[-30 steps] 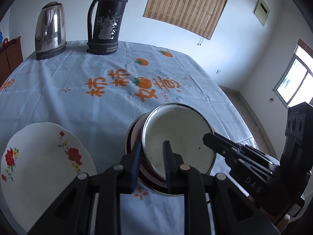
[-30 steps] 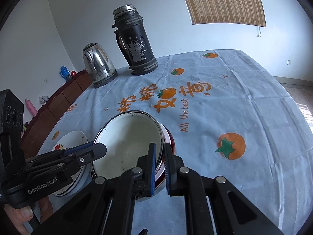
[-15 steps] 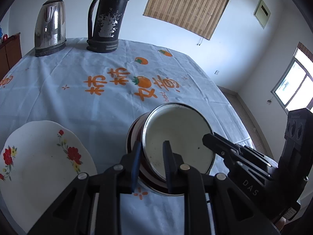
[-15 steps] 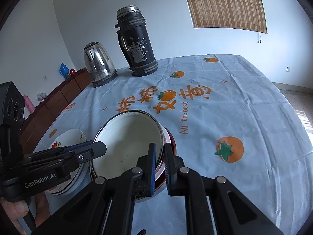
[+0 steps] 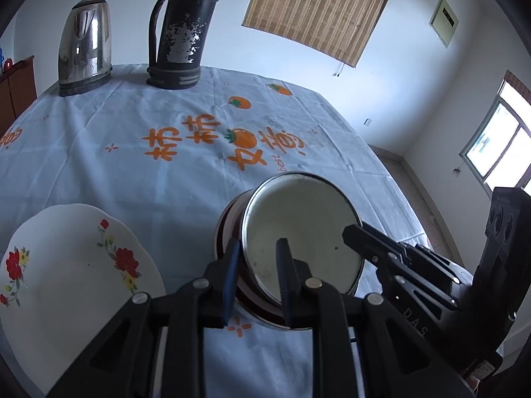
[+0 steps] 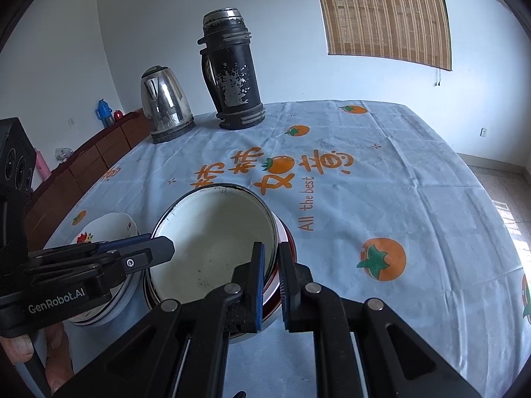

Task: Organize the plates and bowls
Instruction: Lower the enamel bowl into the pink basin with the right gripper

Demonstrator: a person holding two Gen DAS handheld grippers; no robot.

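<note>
A white enamel bowl [image 5: 298, 229] with a metal rim sits nested in a red-and-white bowl [image 5: 229, 219]; it also shows in the right wrist view [image 6: 212, 232]. My left gripper [image 5: 257, 268] is shut on the near left rim of the bowls, one finger inside and one outside. My right gripper [image 6: 270, 275] is shut on the right rim. A white plate with red flowers [image 5: 66, 265] lies to the left on the table and also shows in the right wrist view [image 6: 106, 229]. Both bowls appear held a little above the cloth.
A steel kettle [image 5: 84, 46] and a black thermos [image 5: 181, 33] stand at the table's far side on the pale blue tablecloth [image 5: 132, 165] with orange print. A wooden cabinet [image 6: 83, 169] runs along the left wall. The table's right edge drops off to the floor.
The bowls stay gripped by both grippers. The view has shifted slightly, with the table dropping a little lower, so the bowls seem lifted slightly.
</note>
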